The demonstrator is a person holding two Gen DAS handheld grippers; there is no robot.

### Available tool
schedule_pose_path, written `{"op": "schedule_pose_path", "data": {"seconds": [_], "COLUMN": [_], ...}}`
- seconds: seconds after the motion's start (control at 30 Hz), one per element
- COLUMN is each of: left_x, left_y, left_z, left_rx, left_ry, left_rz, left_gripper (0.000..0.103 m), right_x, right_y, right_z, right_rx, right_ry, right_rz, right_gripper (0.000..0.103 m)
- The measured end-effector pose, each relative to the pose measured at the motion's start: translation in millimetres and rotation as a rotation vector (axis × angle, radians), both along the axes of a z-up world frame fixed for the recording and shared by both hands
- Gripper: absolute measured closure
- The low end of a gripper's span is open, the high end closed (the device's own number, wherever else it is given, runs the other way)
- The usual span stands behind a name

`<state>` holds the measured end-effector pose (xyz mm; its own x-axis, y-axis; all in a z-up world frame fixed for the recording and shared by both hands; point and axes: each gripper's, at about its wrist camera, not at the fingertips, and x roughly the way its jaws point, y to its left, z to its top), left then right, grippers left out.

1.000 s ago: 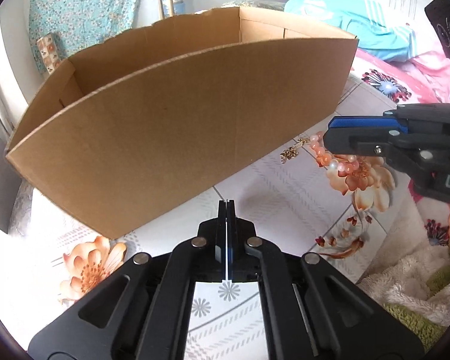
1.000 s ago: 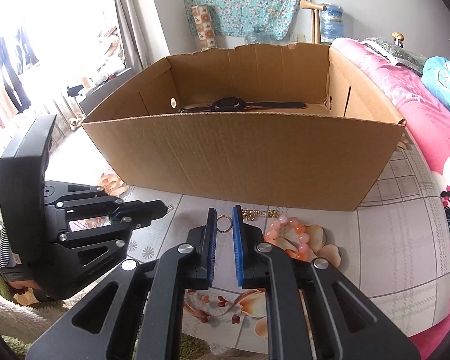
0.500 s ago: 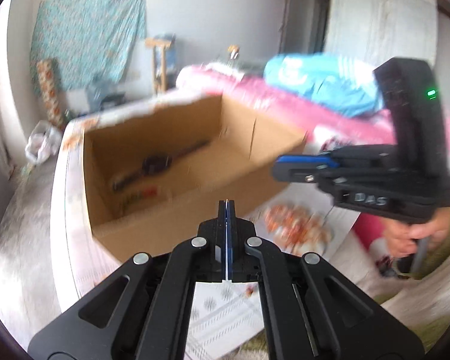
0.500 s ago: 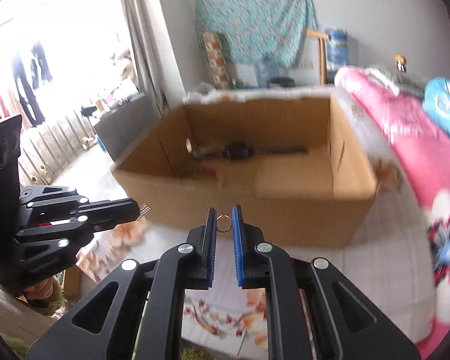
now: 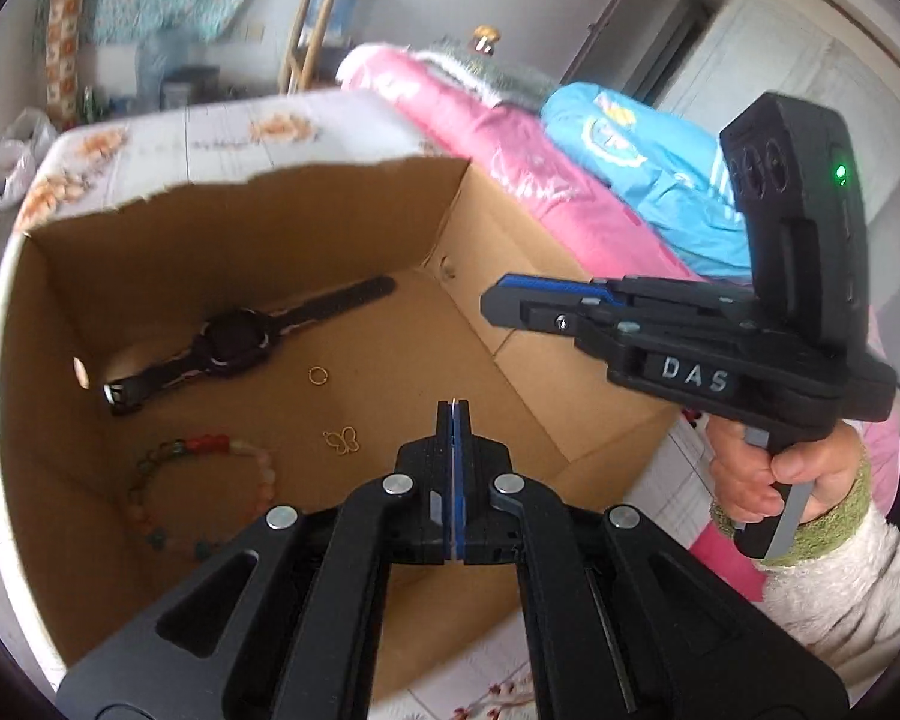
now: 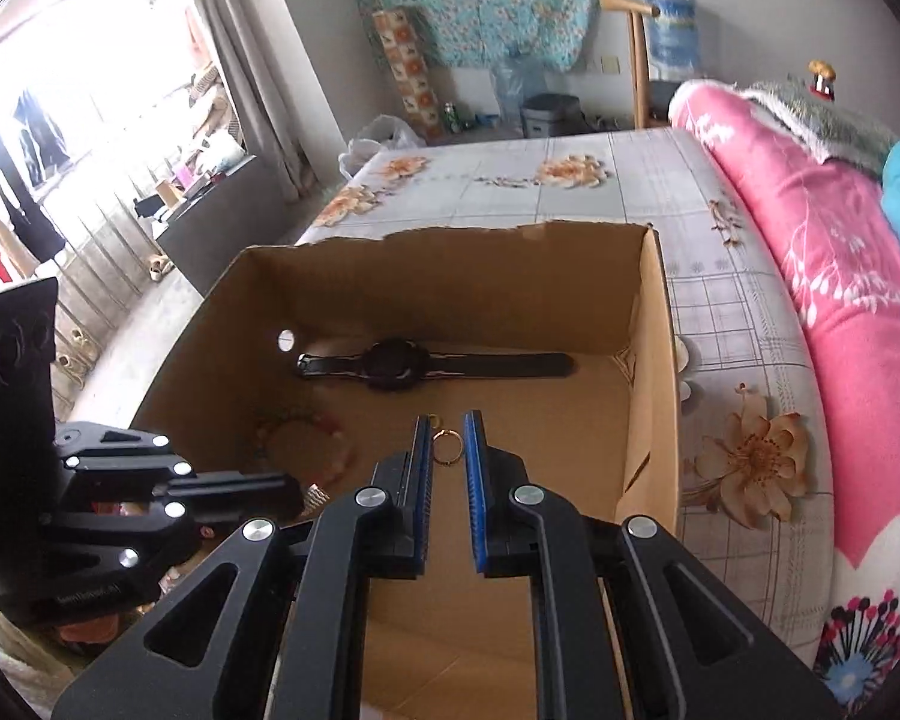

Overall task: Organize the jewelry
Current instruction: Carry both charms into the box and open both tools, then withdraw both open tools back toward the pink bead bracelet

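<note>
An open cardboard box (image 5: 504,330) (image 6: 654,360) holds a black watch (image 5: 234,342) (image 6: 396,363), a bead bracelet (image 5: 210,492) (image 6: 300,438), a gold ring (image 5: 317,375) and a small gold butterfly charm (image 5: 342,441). My right gripper (image 6: 448,438) is shut on a gold ring (image 6: 448,447) and holds it above the inside of the box; it also shows in the left wrist view (image 5: 504,300). My left gripper (image 5: 453,414) is shut, its pads pressed together over the box, with something small and silvery at its tip in the right wrist view (image 6: 294,495).
The box stands on a bed with a grey flowered sheet (image 6: 738,324). A pink quilt (image 6: 840,252) and a blue garment (image 5: 648,180) lie along the right side. A window with curtains (image 6: 90,90) is at the left.
Both grippers have risen from the sheet in front of the box to above its open top. The right gripper has kept the ring. The pink bracelet on the sheet is out of view.
</note>
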<state>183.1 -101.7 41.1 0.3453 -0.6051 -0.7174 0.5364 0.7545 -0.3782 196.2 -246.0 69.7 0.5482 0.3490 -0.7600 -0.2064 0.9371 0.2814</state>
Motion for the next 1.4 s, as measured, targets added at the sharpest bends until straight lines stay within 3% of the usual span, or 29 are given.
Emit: {"op": "schedule_pose_path", "data": {"seconds": [0.13, 0.23, 0.47, 0.6, 0.77, 0.9, 1.03, 1.1, 1.23, 1.33, 1.4], "left_x": [2, 1, -7, -26, -65, -101, -131, -138, -144, -142, -137], "left_y": [2, 2, 9, 17, 29, 40, 39, 32, 10, -4, -13], "left_z": [-6, -5, 6, 21, 39, 42, 22, 5, -29, -42, -51], "left_rx": [0.006, -0.009, -0.002, -0.02, -0.048, -0.062, 0.006, 0.044, 0.11, 0.123, 0.124], "left_ry": [0.02, 0.012, -0.045, -0.11, -0.215, -0.265, -0.274, -0.247, -0.198, -0.191, -0.179], "left_rz": [0.013, 0.022, 0.043, 0.034, -0.01, -0.065, -0.091, -0.097, -0.105, -0.11, -0.106], "left_gripper": [0.103, 0.099, 0.097, 0.096, 0.081, 0.062, 0.046, 0.046, 0.046, 0.047, 0.054], "right_x": [10, 8, -10, -37, -92, -134, -156, -161, -162, -168, -174], "right_y": [-13, -23, -43, -50, -59, -61, -51, -43, -33, -30, -33], "right_z": [3, 9, 29, 46, 73, 78, 55, 37, 1, -16, -19], "right_rx": [0.01, 0.036, 0.063, 0.072, 0.07, 0.004, -0.17, -0.273, -0.376, -0.474, -0.468], "right_ry": [-0.01, -0.036, -0.106, -0.168, -0.29, -0.328, -0.237, -0.178, -0.073, -0.084, -0.117], "right_rz": [-0.028, -0.053, -0.115, -0.154, -0.206, -0.275, -0.35, -0.373, -0.412, -0.456, -0.479], "right_gripper": [0.089, 0.075, 0.061, 0.052, 0.032, 0.012, 0.007, 0.007, 0.007, 0.007, 0.007]}}
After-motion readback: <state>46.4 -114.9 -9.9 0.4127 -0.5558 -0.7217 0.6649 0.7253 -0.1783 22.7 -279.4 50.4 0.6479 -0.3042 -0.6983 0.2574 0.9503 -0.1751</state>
